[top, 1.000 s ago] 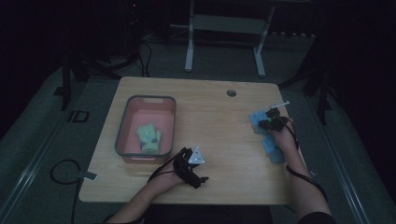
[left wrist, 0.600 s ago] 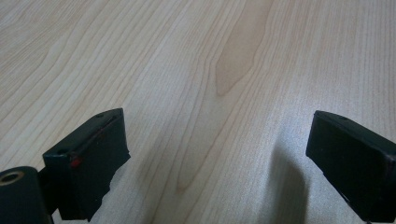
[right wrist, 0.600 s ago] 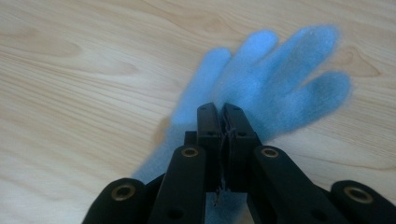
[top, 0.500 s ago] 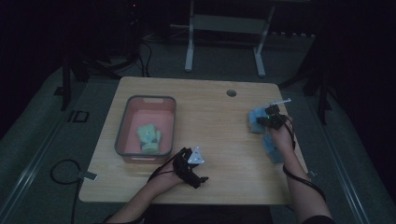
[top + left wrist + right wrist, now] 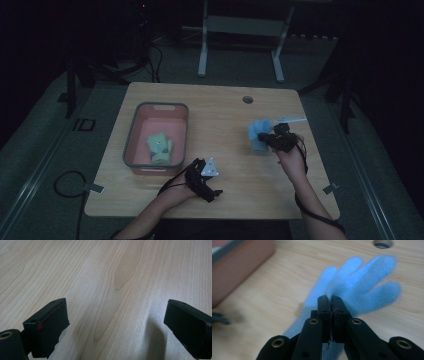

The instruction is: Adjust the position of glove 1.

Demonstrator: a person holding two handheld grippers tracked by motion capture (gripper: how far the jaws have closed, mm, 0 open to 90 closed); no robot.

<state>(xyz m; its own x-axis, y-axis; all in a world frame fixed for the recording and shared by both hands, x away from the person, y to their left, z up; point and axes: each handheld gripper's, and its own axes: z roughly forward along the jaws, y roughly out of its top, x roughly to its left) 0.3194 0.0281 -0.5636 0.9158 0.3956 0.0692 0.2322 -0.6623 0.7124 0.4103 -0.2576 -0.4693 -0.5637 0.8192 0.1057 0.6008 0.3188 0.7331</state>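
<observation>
High view, table: the wooden table (image 5: 220, 112) carries everything; a round cable hole (image 5: 248, 99) sits near its far edge, right of the middle.
High view, bin: a pink bin (image 5: 181, 134) with a grey rim stands on the left half, nearer the left edge than the middle; a pale green glove (image 5: 159, 148) lies inside it, toward the near end.
High view, right gripper: the right gripper (image 5: 270, 140) is over the right half, with the blue glove (image 5: 258, 133) hanging from its tip on the side toward the bin.
High view, left gripper: the left gripper (image 5: 204, 176) rests by the near edge, just off the bin's near right corner, between the glove and that end of the bin.
High view, surroundings: a metal stand (image 5: 240, 30) is on the floor beyond the far edge.
Left gripper view, jaws: they stand wide apart with bare wood between them; the left gripper (image 5: 117, 322) is released.
Right gripper view, jaws: pressed together, the right gripper (image 5: 331, 305) clenched on the blue glove (image 5: 364, 287) by its cuff, the glove's fingers spread away above the wood.
Right gripper view, around: the bin (image 5: 242, 267) shows blurred at upper left, the cable hole (image 5: 383, 243) at the top.
</observation>
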